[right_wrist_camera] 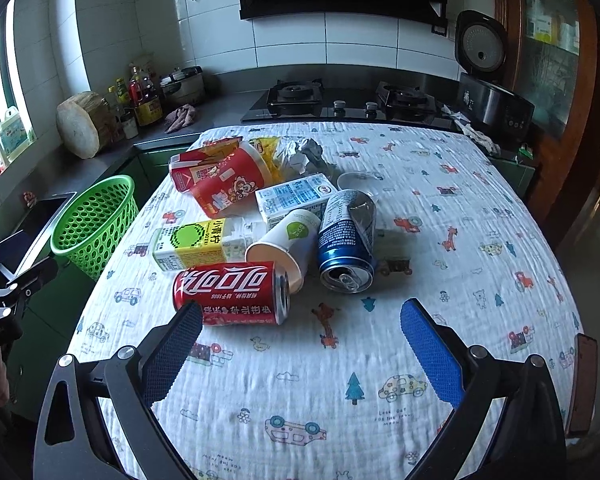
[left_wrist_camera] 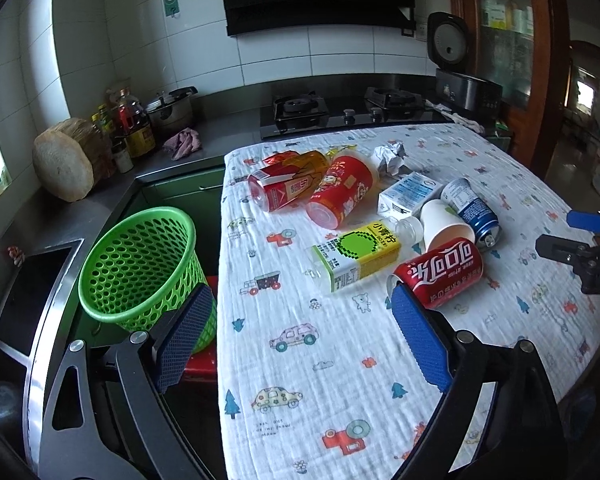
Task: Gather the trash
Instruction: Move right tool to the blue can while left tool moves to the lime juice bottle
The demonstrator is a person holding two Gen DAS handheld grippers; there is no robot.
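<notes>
Trash lies in a heap on the printed tablecloth (left_wrist_camera: 320, 380): a red cola can (left_wrist_camera: 440, 276) (right_wrist_camera: 232, 292), a yellow-green bottle (left_wrist_camera: 360, 256) (right_wrist_camera: 196, 242), a paper cup (right_wrist_camera: 288, 240), a dented blue can (right_wrist_camera: 348, 240), a milk carton (right_wrist_camera: 296, 196), red snack tubs (left_wrist_camera: 340, 192) and crumpled paper (left_wrist_camera: 390, 156). A green mesh basket (left_wrist_camera: 140, 268) (right_wrist_camera: 96, 220) stands off the table's left edge. My left gripper (left_wrist_camera: 302, 292) is open over the cloth, its right pad beside the cola can. My right gripper (right_wrist_camera: 300, 308) is open and empty, just in front of the same can.
Behind the table run a gas stove (left_wrist_camera: 340, 108), a rice cooker (right_wrist_camera: 488, 88), a pot, sauce bottles (left_wrist_camera: 136, 128) and a wooden block (left_wrist_camera: 68, 160). A sink (left_wrist_camera: 32, 296) lies at the left. A phone (right_wrist_camera: 584, 384) rests at the table's right edge.
</notes>
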